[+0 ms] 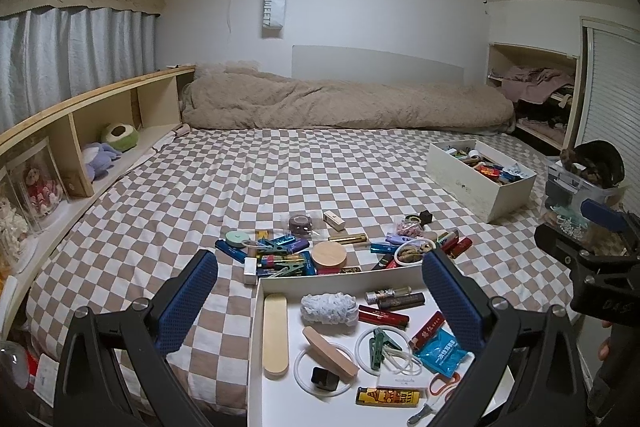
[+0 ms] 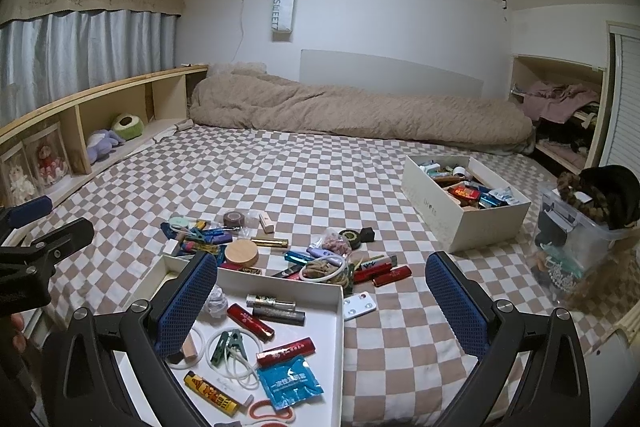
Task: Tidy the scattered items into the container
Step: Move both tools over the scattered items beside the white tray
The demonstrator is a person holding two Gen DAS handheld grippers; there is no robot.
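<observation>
Clutter lies in a loose heap (image 1: 320,251) on the checked bedspread (image 1: 240,179), just beyond the far rim of a shallow white box (image 1: 256,323) that sits at the near edge of the bed; the box is already partly filled, with a blue sachet (image 1: 440,349), a red tube (image 1: 383,315), a green clothes peg (image 1: 376,347), a yellow lighter (image 1: 388,397) and a long pale wooden case (image 1: 275,334) lying flat on its floor. In the heap I make out a round wooden lid (image 1: 329,255), more pegs, small bright tubes and a coil of brown cord.

Both tongs stand spread wide and empty; the left gripper (image 1: 320,311) hangs over the box, the right gripper (image 2: 320,311) over the box's right wall and the bare cloth beside it.

Only the right-hand camera shows a small white plate with dots (image 2: 359,307) resting just outside that wall; only the left-hand one shows the wooden case.

Finger pads (image 1: 188,303) are blue and dimpled, set on black frames. A second, deeper cream box (image 1: 480,187) stands well apart to the right, full; a beige quilt (image 1: 344,99) is bunched along the wall.
</observation>
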